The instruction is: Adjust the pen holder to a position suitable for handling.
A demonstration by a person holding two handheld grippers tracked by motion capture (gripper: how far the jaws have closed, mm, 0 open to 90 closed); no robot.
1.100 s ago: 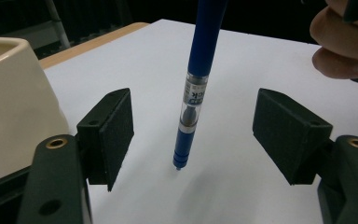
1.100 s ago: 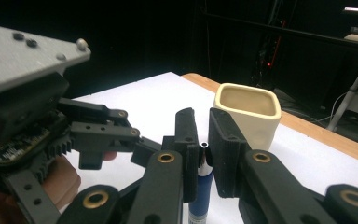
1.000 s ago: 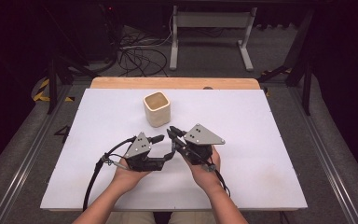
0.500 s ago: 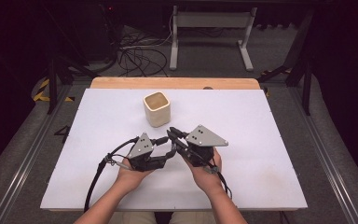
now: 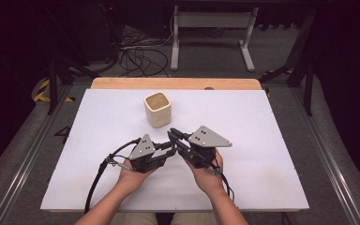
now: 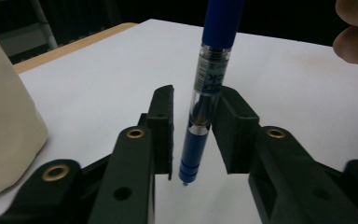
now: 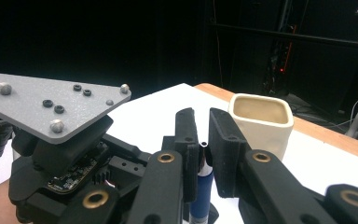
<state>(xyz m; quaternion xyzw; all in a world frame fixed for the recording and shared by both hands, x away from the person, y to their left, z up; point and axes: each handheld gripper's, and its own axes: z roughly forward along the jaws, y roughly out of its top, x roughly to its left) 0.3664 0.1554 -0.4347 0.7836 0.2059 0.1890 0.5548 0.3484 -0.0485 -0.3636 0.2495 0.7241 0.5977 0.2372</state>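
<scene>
A blue pen (image 6: pixel 209 79) with a clear middle section stands upright between my left gripper's (image 6: pixel 196 91) jaws, its tip pointing down. The jaws have just been closing: the right pad touches the pen, while a narrow gap remains at the left pad. My right gripper (image 7: pixel 203 114) is shut on the same pen (image 7: pixel 204 184), whose blue barrel shows below its pads. In the high view the left gripper (image 5: pixel 170 150) and right gripper (image 5: pixel 172 134) meet tip to tip just in front of a cream square cup (image 5: pixel 158 108).
The cream cup (image 7: pixel 261 119) stands empty on the white tabletop (image 5: pixel 272 140), a short way beyond the grippers. A wooden strip (image 5: pixel 178 83) runs along the far edge. Dark floor, cables and a metal frame lie past it. Fingers (image 6: pixel 354 32) of the other hand show close by.
The left gripper's jaws have narrowed around the pen. Both hands have stayed in place, and the right gripper's hold is the same.
</scene>
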